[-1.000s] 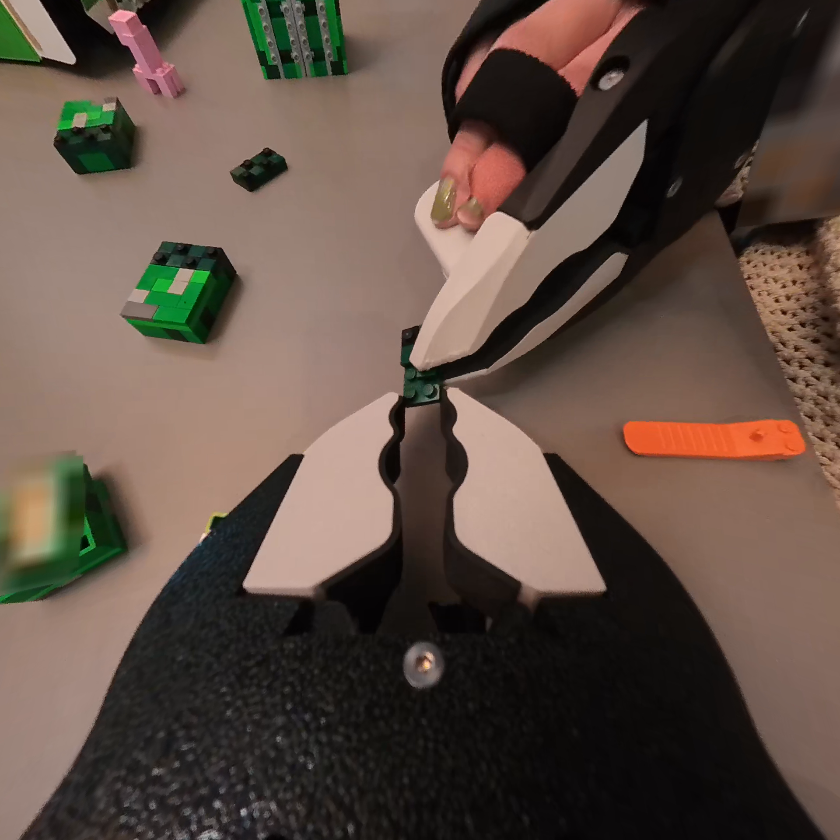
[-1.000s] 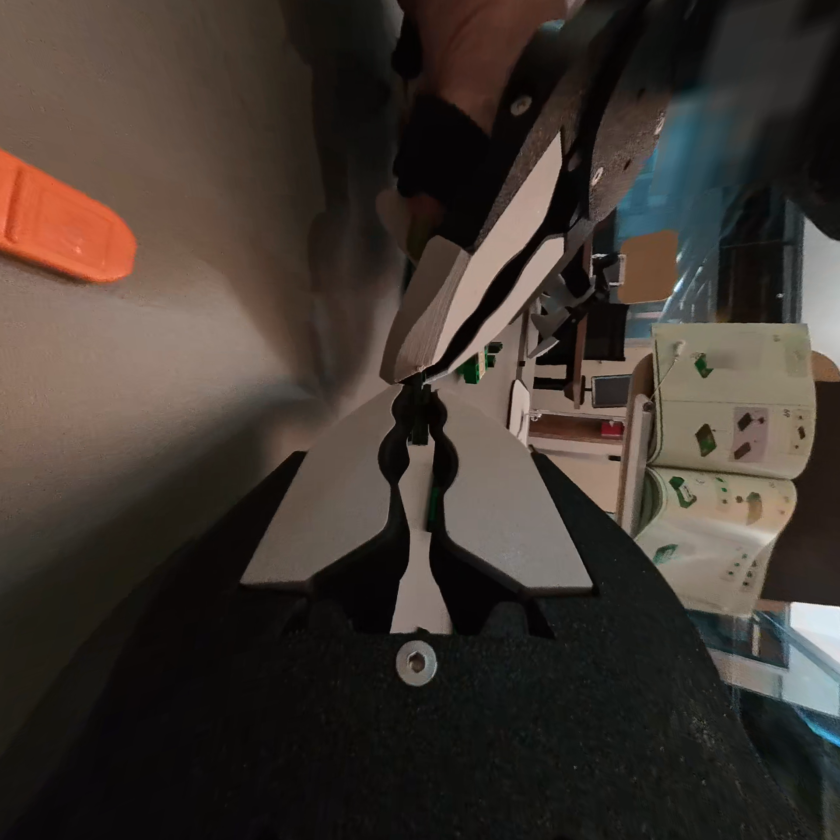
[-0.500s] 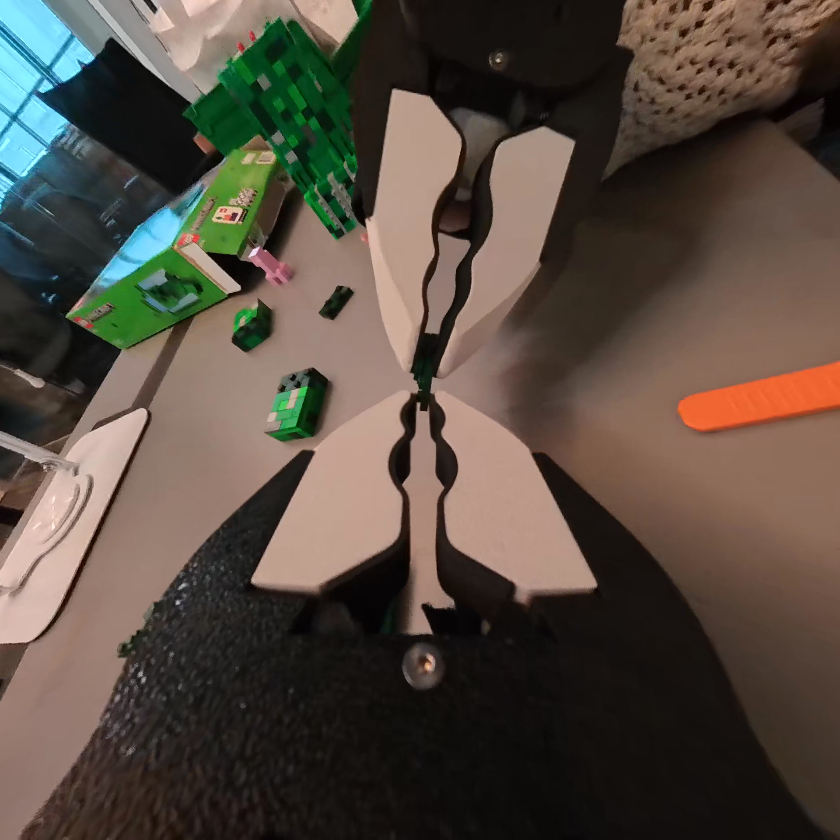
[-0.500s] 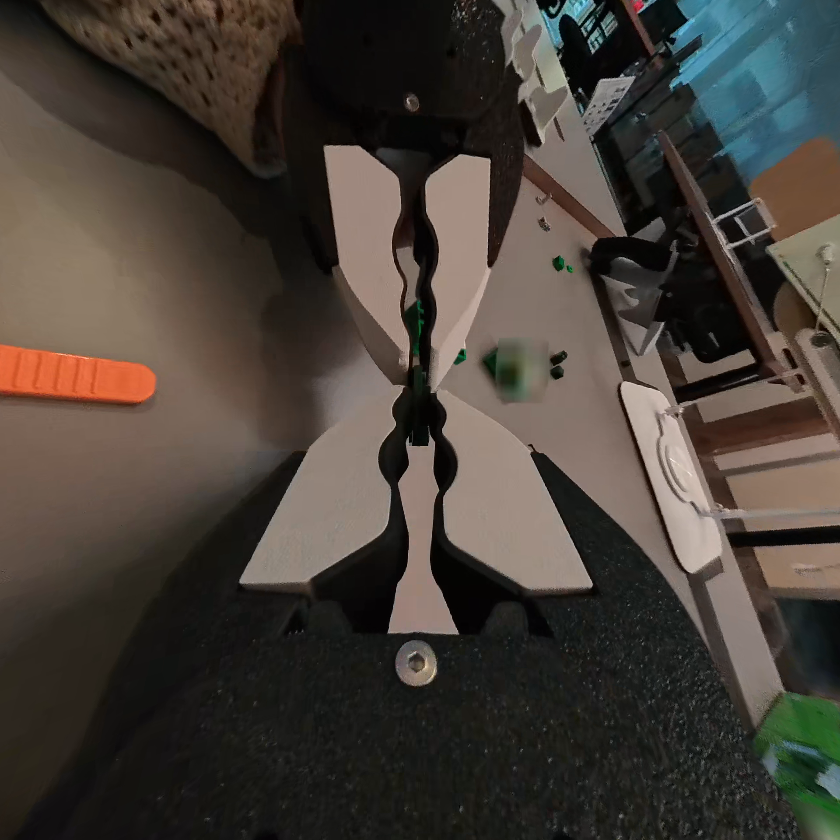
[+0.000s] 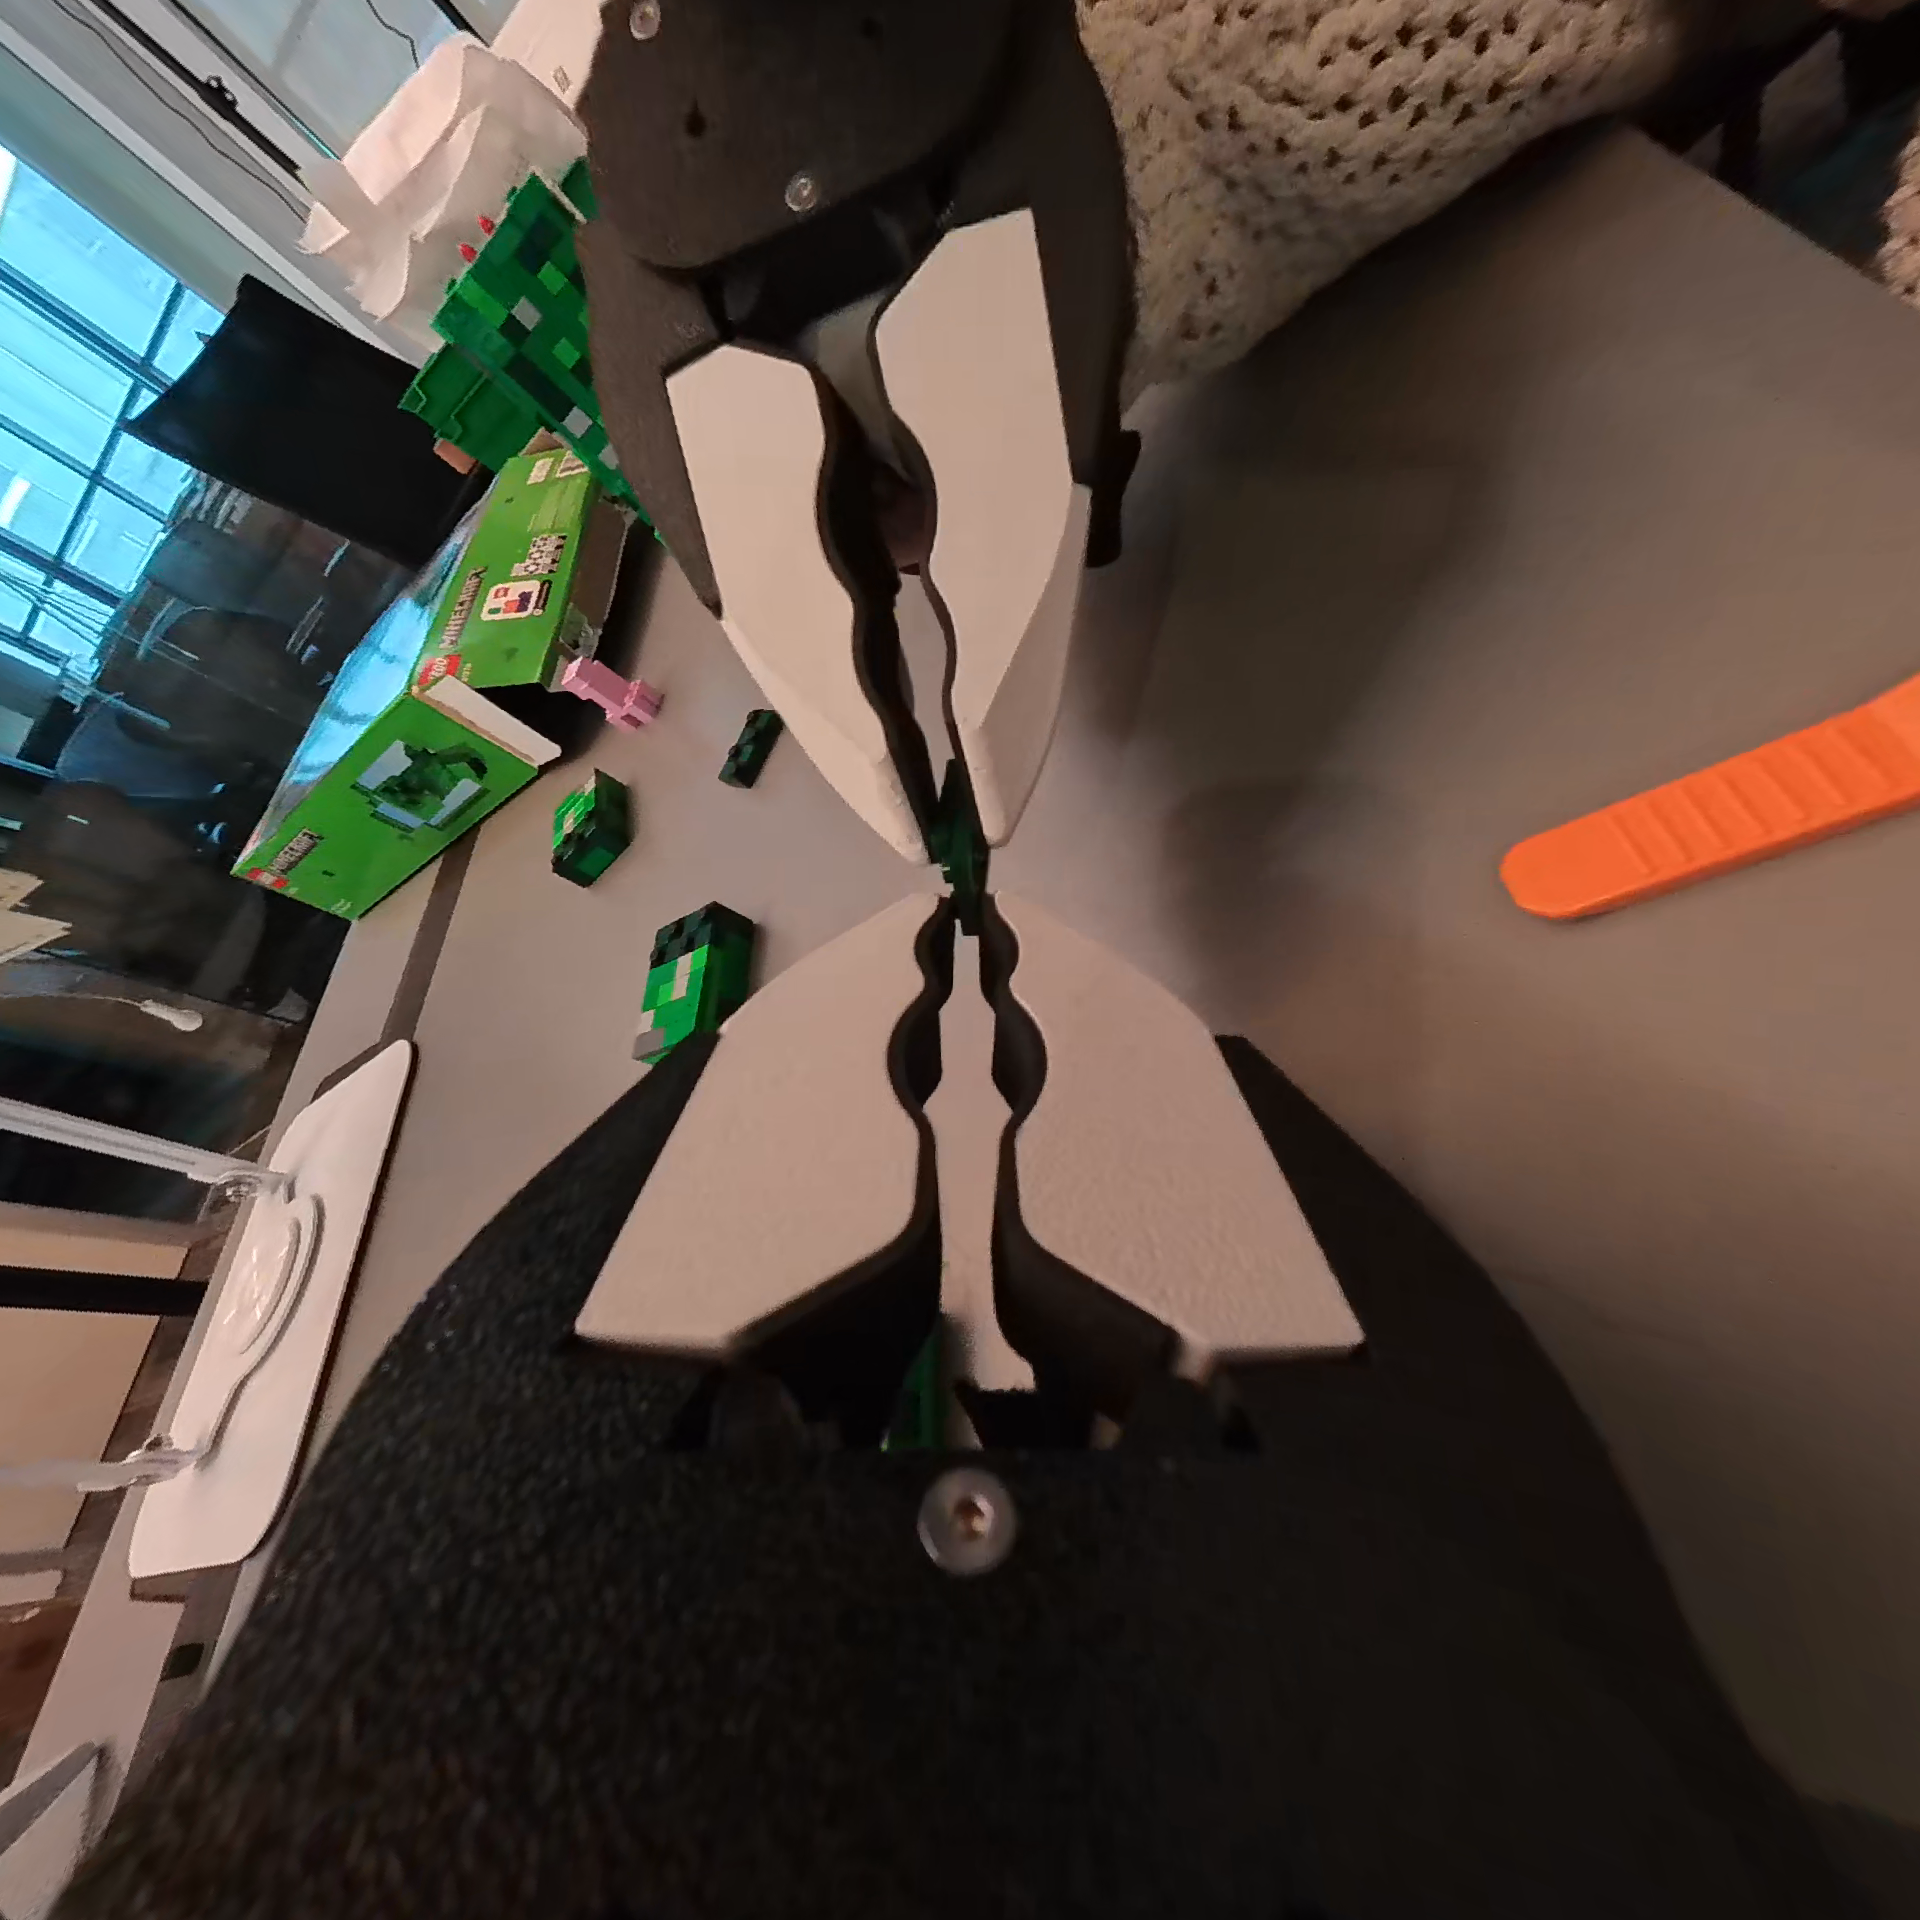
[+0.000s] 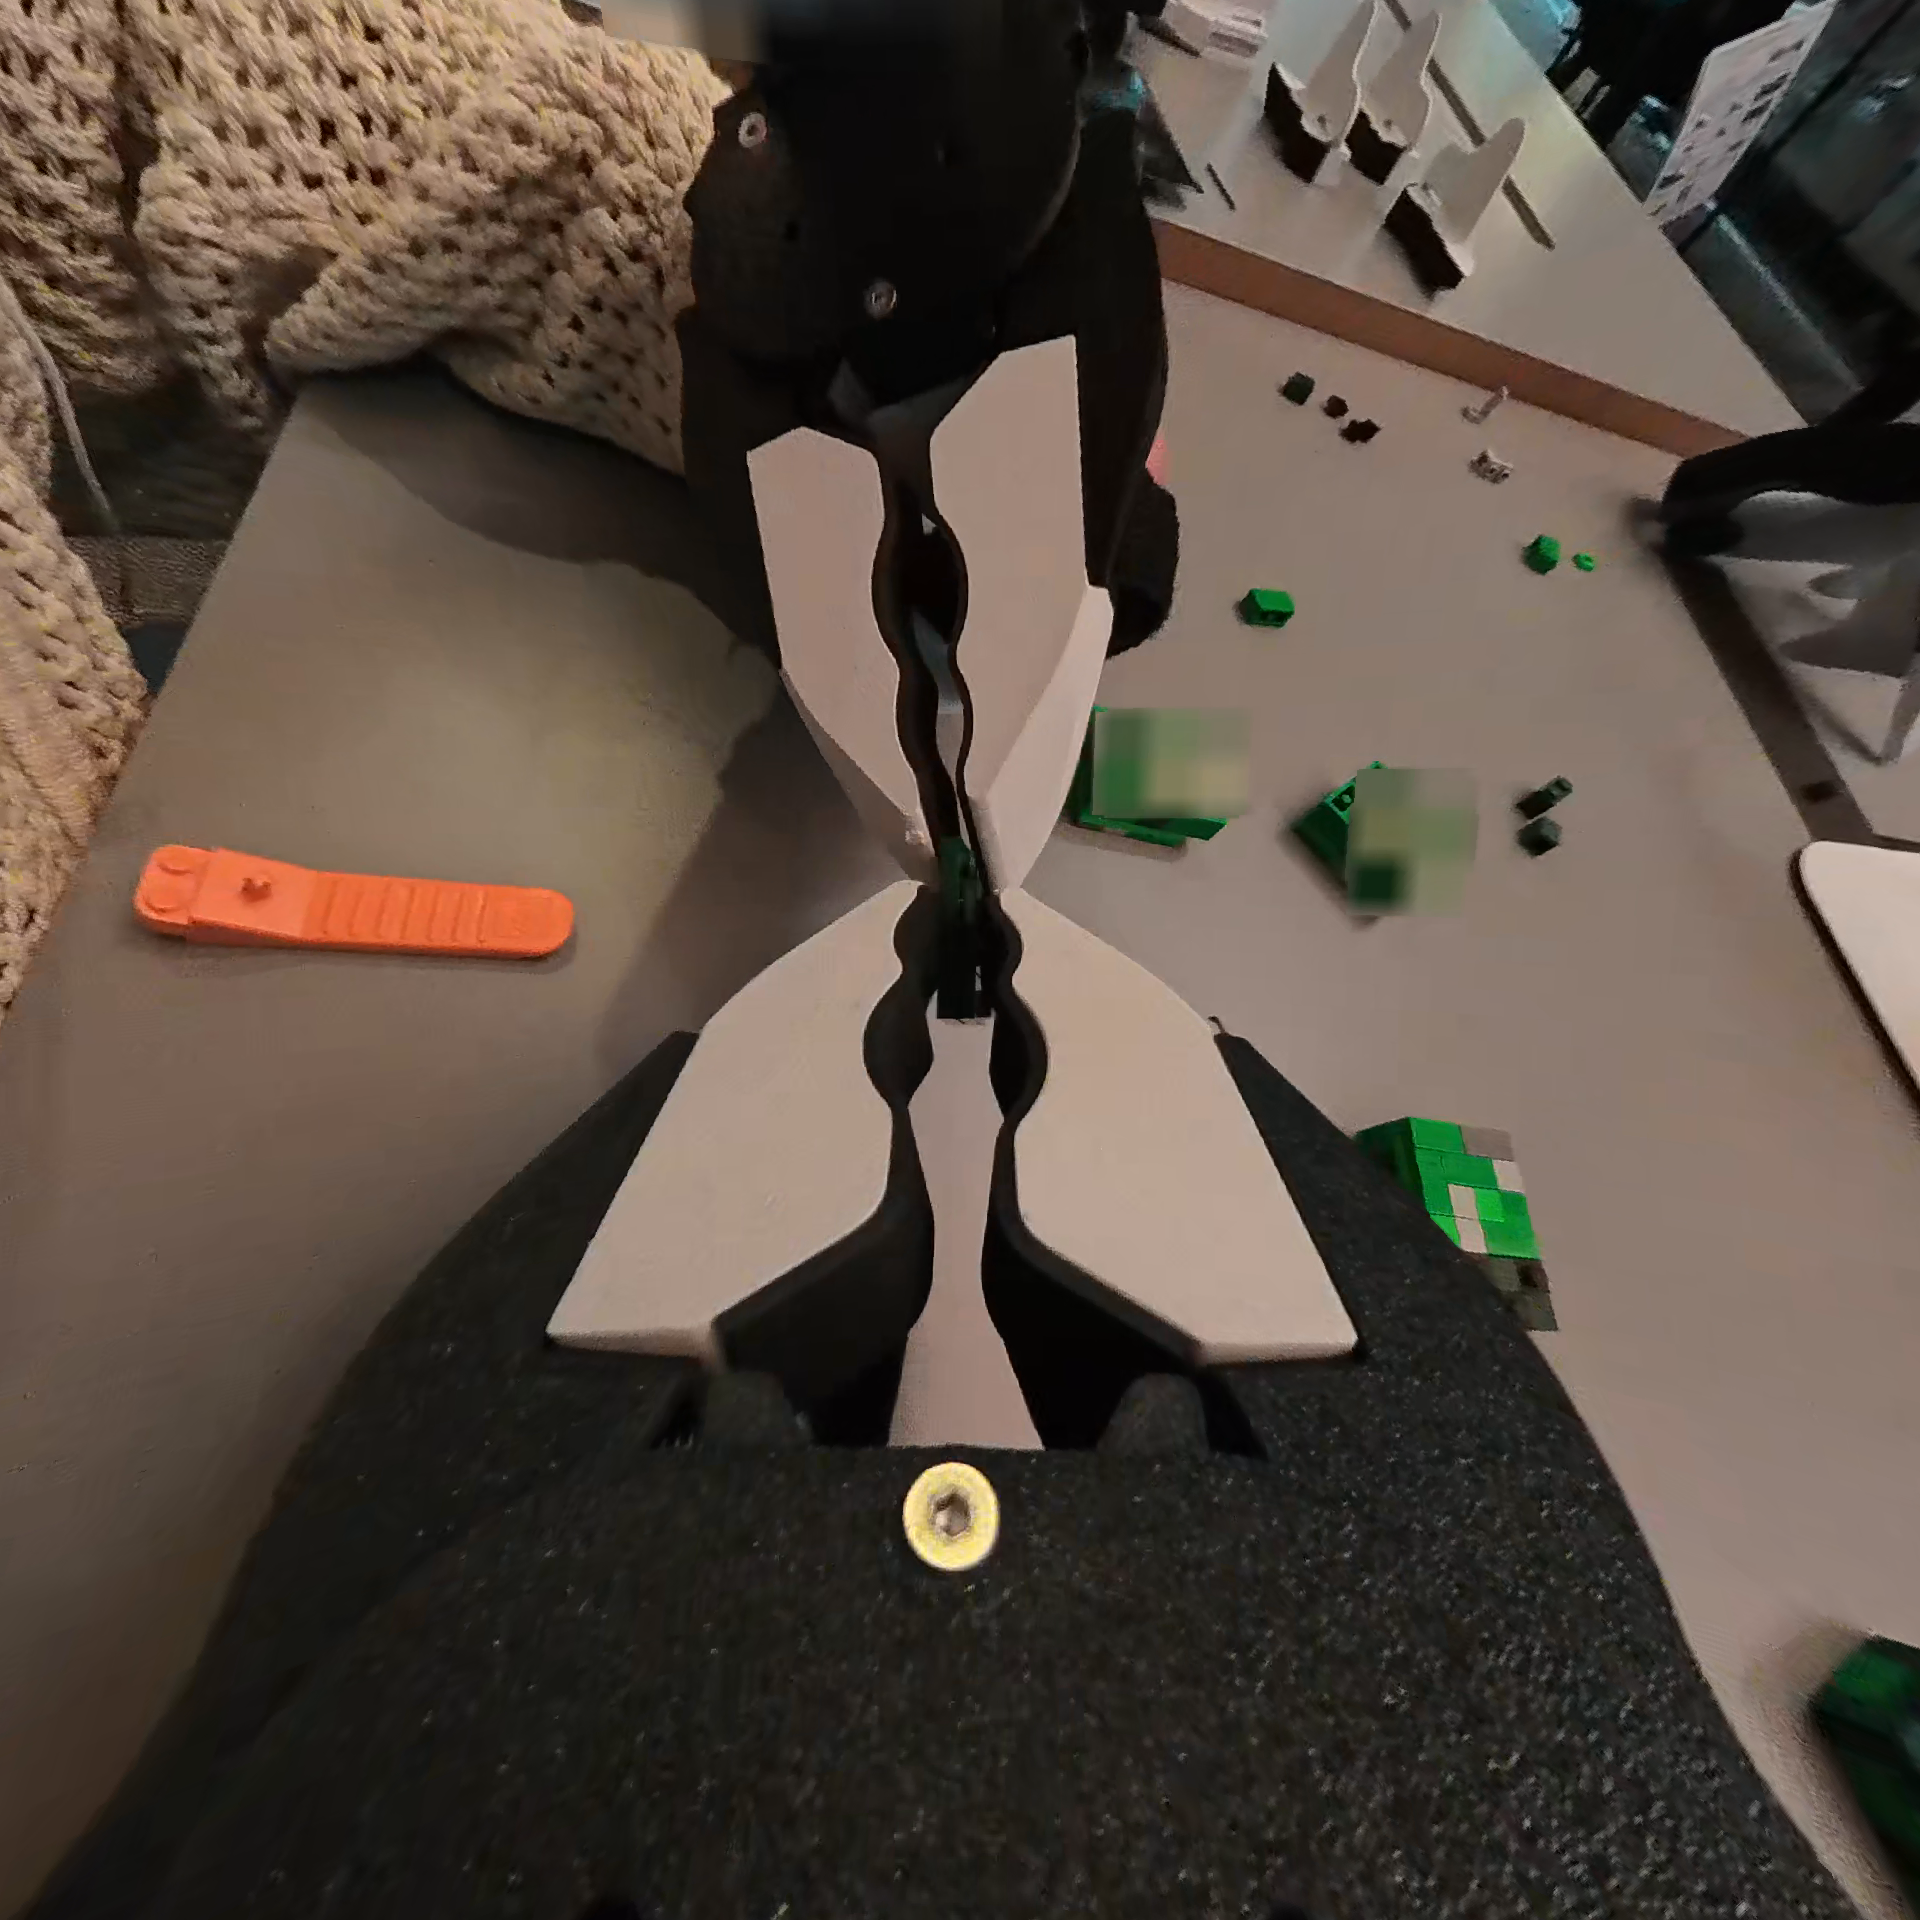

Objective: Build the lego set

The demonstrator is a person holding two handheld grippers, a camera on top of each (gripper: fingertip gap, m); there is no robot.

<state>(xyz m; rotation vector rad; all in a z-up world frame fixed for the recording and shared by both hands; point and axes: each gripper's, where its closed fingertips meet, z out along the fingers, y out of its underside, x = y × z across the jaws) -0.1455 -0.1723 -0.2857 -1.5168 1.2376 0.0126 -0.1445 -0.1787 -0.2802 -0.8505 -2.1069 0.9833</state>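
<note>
Left wrist view shows the left claw (image 5: 961,909) and right claw (image 5: 951,831) now tip to tip above the desk (image 5: 1455,644), no longer angled, both pinching the small dark green lego piece (image 5: 958,842), probably pressing its parts together.

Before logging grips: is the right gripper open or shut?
Shut: the right gripper pinches a small dark green lego piece between its fingertips.
</note>
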